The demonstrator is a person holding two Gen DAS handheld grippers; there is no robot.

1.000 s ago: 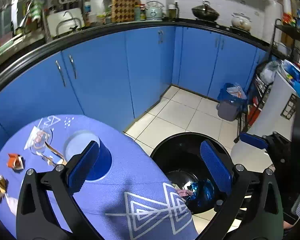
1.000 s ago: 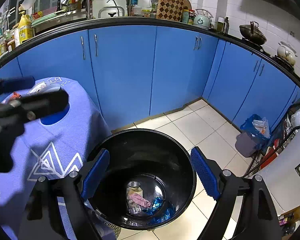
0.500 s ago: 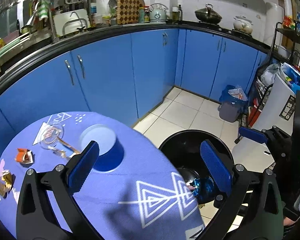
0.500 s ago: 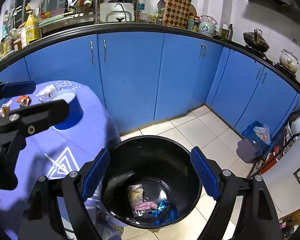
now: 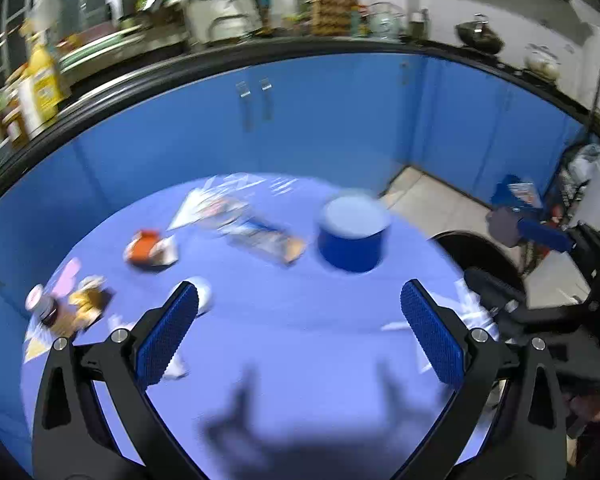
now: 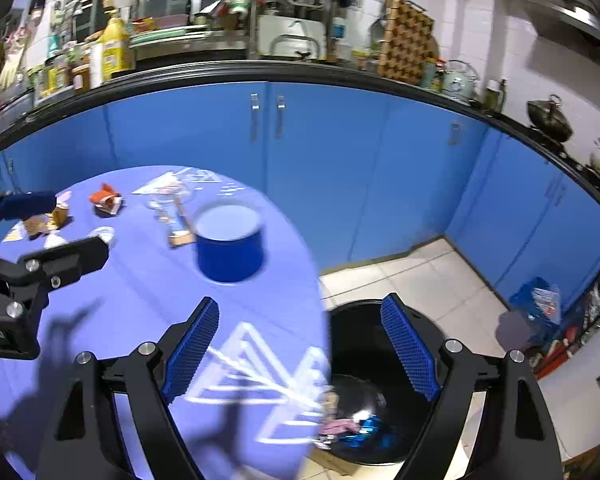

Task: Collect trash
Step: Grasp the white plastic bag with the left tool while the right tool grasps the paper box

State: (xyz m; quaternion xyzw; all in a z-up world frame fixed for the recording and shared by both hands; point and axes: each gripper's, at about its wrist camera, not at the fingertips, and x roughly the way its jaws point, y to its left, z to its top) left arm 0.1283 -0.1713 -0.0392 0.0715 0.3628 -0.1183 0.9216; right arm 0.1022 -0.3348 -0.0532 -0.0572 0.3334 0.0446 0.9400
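Between the blue-padded fingers of the left tongs (image 5: 299, 330), which stand wide apart and empty, lies only bare lilac cloth of the round surface (image 5: 284, 320). Beyond them sit a dark blue round tin with a pale lid (image 5: 353, 234), a clear crumpled wrapper (image 5: 260, 232), an orange-and-white scrap (image 5: 150, 248) and a brown wrapper (image 5: 88, 300) beside a small jar (image 5: 42, 308). The right tongs (image 6: 300, 346) also gape with nothing between them, hanging over the surface's edge and the black round bin (image 6: 360, 320) on the tiled floor, where pink and shiny blue trash (image 6: 358, 428) lies at the bottom.
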